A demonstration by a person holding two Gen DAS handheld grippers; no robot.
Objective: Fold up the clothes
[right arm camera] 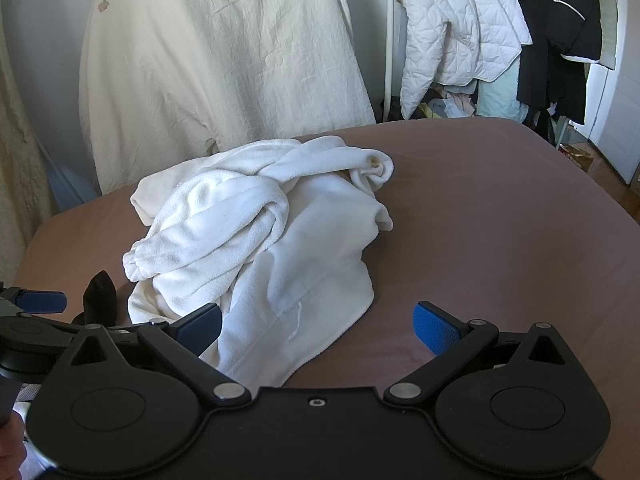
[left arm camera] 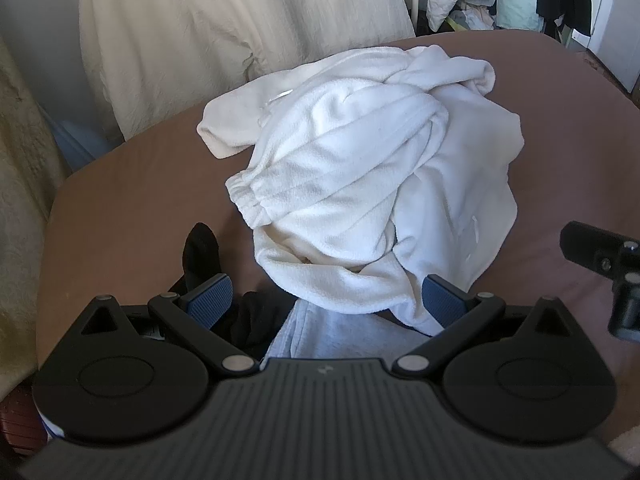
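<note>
- Both grippers, left (left arm camera: pixel 326 300) and right (right arm camera: pixel 318 326), hover spread wide and empty, likely set to pinch fabric.
- White fleece (left arm camera: pixel 360 184) lies crumpled mid-bed (left arm camera: pixel 140 200), sleeves twisted, needing spreading before folding.

The brown surface (right arm camera: pixel 500 220) lies bare to the right of the crumpled white fleece garment (right arm camera: pixel 260 232), giving wide room there for the right gripper (right arm camera: pixel 318 326), whose jaws stand wide apart. The left gripper (left arm camera: pixel 326 300), also spread, has the garment's near edge between its fingers, with a black sock (left arm camera: pixel 202 252) and a grey cloth (left arm camera: pixel 332 336) crowding the near-left corner.
</note>
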